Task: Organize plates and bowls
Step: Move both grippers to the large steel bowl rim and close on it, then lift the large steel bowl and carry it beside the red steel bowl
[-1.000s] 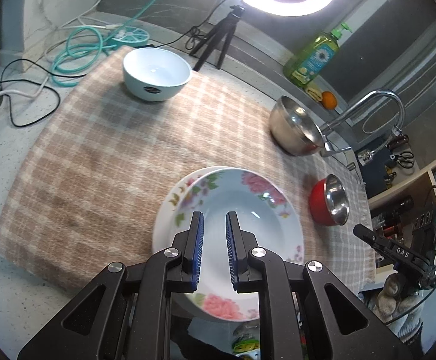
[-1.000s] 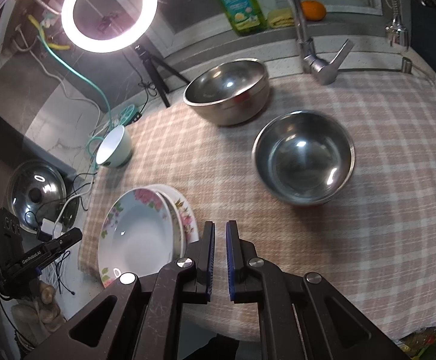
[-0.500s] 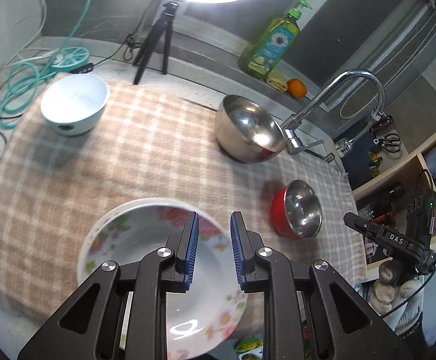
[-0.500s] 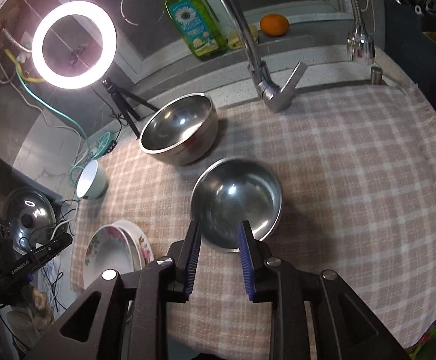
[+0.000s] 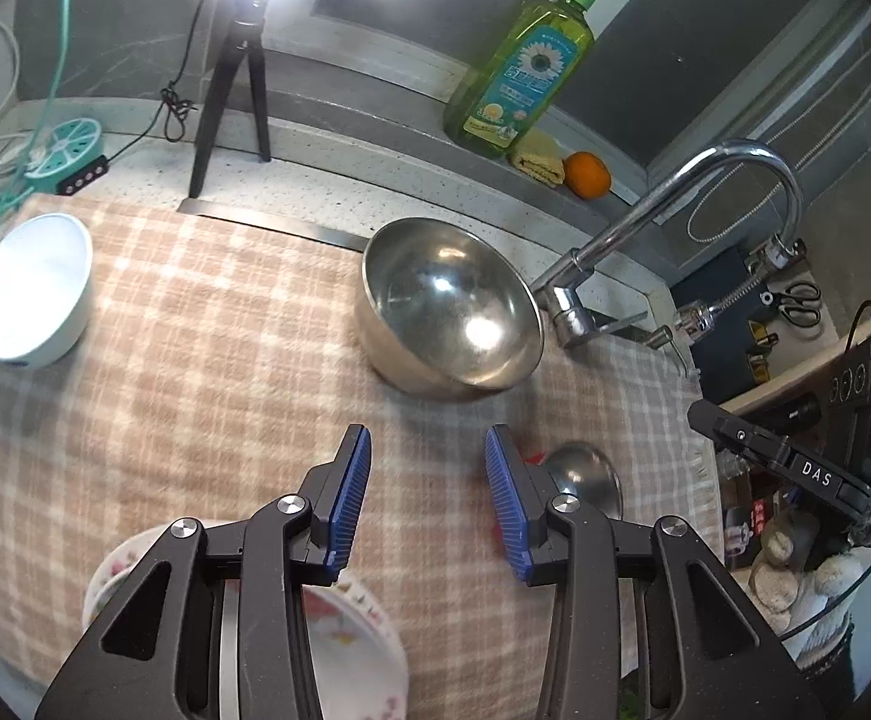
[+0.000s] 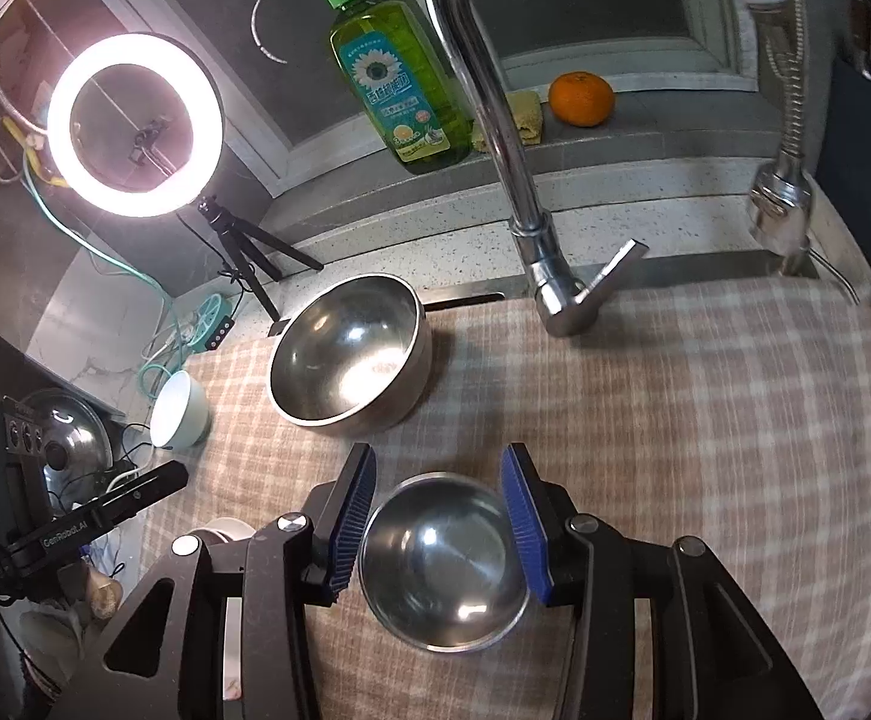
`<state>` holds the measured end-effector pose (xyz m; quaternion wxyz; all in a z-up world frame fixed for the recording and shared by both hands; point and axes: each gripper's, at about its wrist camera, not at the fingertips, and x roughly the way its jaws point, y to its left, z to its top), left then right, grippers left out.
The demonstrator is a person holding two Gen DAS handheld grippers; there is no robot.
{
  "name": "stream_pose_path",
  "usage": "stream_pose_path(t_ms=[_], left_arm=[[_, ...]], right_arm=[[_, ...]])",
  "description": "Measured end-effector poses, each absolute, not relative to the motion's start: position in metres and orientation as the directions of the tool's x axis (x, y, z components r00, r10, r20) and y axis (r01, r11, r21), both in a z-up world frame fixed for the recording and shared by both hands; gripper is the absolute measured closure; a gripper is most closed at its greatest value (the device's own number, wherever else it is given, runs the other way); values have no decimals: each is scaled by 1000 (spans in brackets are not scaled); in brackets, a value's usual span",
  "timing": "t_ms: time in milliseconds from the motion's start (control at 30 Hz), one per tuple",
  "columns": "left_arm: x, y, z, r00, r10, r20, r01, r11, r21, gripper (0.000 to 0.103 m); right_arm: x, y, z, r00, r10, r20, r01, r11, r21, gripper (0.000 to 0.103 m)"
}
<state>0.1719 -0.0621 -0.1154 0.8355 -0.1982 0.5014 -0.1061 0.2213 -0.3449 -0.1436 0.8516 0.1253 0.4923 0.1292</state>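
Both hands have swung from the floral plates (image 5: 339, 648) toward the steel bowls, left gripper (image 5: 426, 498) and right gripper (image 6: 444, 525) empty, jaws opening, the right framing the small bowl (image 6: 441, 564), likely next.

Checked cloth (image 5: 207, 372) carries bowls — steel bowl (image 5: 447, 306), white bowl (image 5: 30, 288) — floral plates (image 5: 351, 648).

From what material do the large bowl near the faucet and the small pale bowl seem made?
Large bowl: likely polished stainless steel, since it gives mirror-like reflections and bright highlights. Small pale bowl: probably glazed ceramic, being opaque and smooth with a soft sheen, though plastic is possible.
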Motion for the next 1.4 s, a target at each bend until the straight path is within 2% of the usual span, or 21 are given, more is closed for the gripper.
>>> stream_pose_path(t_ms=[267,600,933,1100,1167,1267,1400], left_arm=[[223,-70,-131,444,-340,-829,-94,902,-421,65],[260,-72,-152,404,-256,-879,-138,932,-335,65],[283,-68,-171,363,-245,-899,-155,936,-317,65],[290,-71,-181,342,-269,-900,-144,932,-333,68],[292,-72,-186,328,-279,-903,-145,929,-340,77],[293,-73,-189,328,-273,-904,-143,932,-333,83],[292,-69,-189,330,-283,-900,-153,925,-347,87]], right_arm=[[282,-337,-167,400,395,-827,-89,915,394,63],[319,-303,-197,342,349,-873,-112,937,331,63],[343,-292,-221,298,299,-906,-49,953,298,63],[349,-283,-229,273,281,-920,-56,959,276,79],[350,-281,-234,259,276,-926,-50,961,272,84],[350,-281,-239,249,284,-926,-32,958,285,90],[349,-281,-239,255,277,-926,-17,959,283,91]])
